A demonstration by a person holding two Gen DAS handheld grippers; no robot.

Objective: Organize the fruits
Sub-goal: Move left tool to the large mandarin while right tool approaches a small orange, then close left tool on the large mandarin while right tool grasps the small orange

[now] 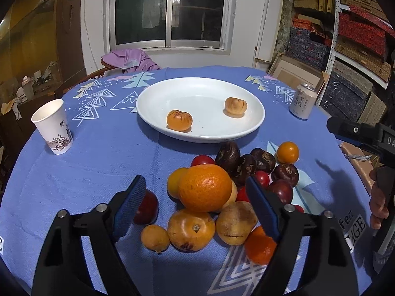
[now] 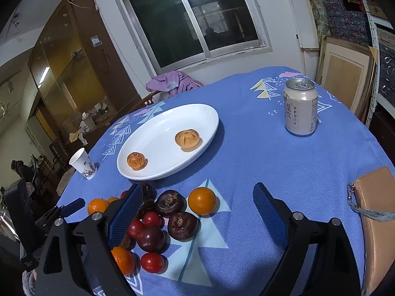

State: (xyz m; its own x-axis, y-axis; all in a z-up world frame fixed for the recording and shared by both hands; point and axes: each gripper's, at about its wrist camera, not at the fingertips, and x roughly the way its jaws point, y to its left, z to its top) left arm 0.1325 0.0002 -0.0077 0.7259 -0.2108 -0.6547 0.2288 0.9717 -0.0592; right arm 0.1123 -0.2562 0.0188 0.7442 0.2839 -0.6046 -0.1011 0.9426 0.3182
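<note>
A white plate (image 1: 205, 133) holds two small orange-brown fruits (image 1: 179, 120) (image 1: 235, 106); the plate also shows in the right wrist view (image 2: 138, 170). A pile of fruit lies in front of it: a large orange (image 1: 205, 187), yellow-brown fruits (image 1: 191, 229), dark chestnut-like fruits (image 1: 228, 156), red tomatoes and small oranges. My left gripper (image 1: 197, 209) is open, its fingers either side of the pile, above it. My right gripper (image 2: 197, 217) is open and empty over the pile's right side, near a small orange (image 2: 202, 201) and dark fruits (image 2: 182, 225).
A paper cup (image 1: 55, 127) stands at the left of the blue tablecloth. A drink can (image 2: 300, 107) stands at the right. A tan pouch (image 2: 377, 212) lies at the right table edge. A chair with purple cloth (image 1: 130, 60) is behind the table.
</note>
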